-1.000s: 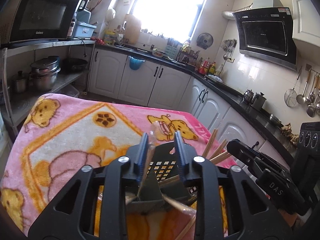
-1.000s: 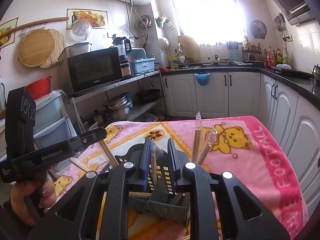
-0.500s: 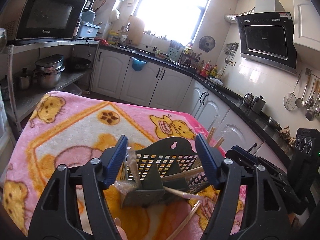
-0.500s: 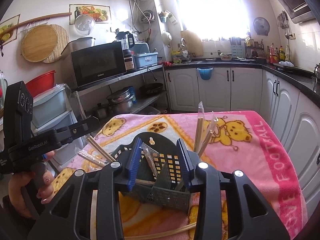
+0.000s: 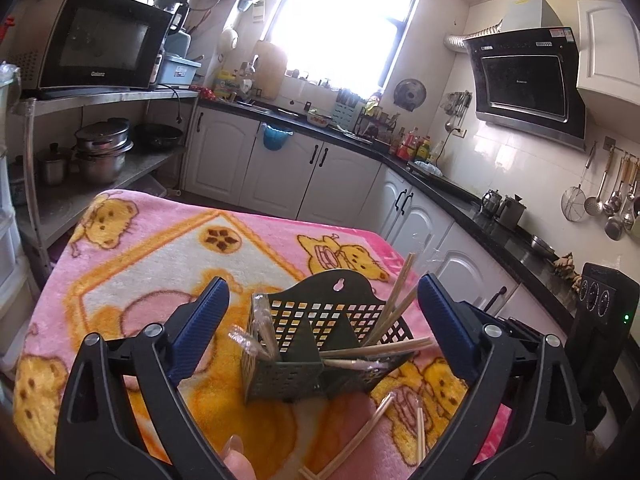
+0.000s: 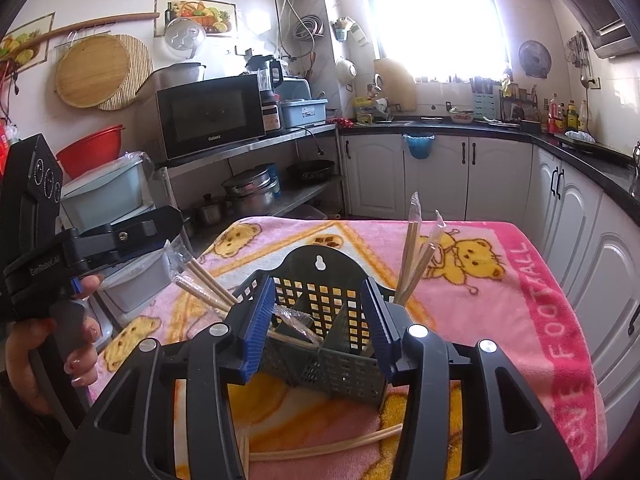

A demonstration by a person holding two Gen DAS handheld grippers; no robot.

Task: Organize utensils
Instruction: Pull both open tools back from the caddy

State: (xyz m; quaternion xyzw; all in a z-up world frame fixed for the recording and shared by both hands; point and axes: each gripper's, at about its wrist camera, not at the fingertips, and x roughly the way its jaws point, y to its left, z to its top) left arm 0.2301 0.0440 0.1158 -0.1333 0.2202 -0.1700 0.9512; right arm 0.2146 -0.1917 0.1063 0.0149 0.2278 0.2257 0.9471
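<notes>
A dark green perforated utensil basket point(image 5: 312, 320) point(image 6: 320, 292) stands on the pink bear blanket point(image 5: 160, 264) point(image 6: 500, 300). Several wrapped chopsticks point(image 5: 392, 308) point(image 6: 416, 252) lean out of its compartments. My left gripper point(image 5: 324, 320) is just short of the basket, its jaws opening wide, touching nothing. A plastic-wrapped pair point(image 5: 260, 332) rests in the basket's left compartment. The jaws of my right gripper point(image 6: 318, 320) are opening too, and a wrapped pair point(image 6: 296, 322) lies loose in the basket beyond its pads. Bare chopsticks point(image 5: 356, 436) point(image 6: 320, 446) lie on the blanket in front.
A hand point(image 6: 80, 344) holds the left gripper's handle at the blanket's left side. A steel shelf with a microwave point(image 6: 208, 116) and pots point(image 5: 104, 152) stands to the left. White cabinets point(image 5: 312, 176) and a dark counter run along the back and right.
Both grippers let go of the wrapped chopsticks they held, and those now rest in the basket. Both pairs of jaws spread apart, and both grippers drew back a little from the basket.
</notes>
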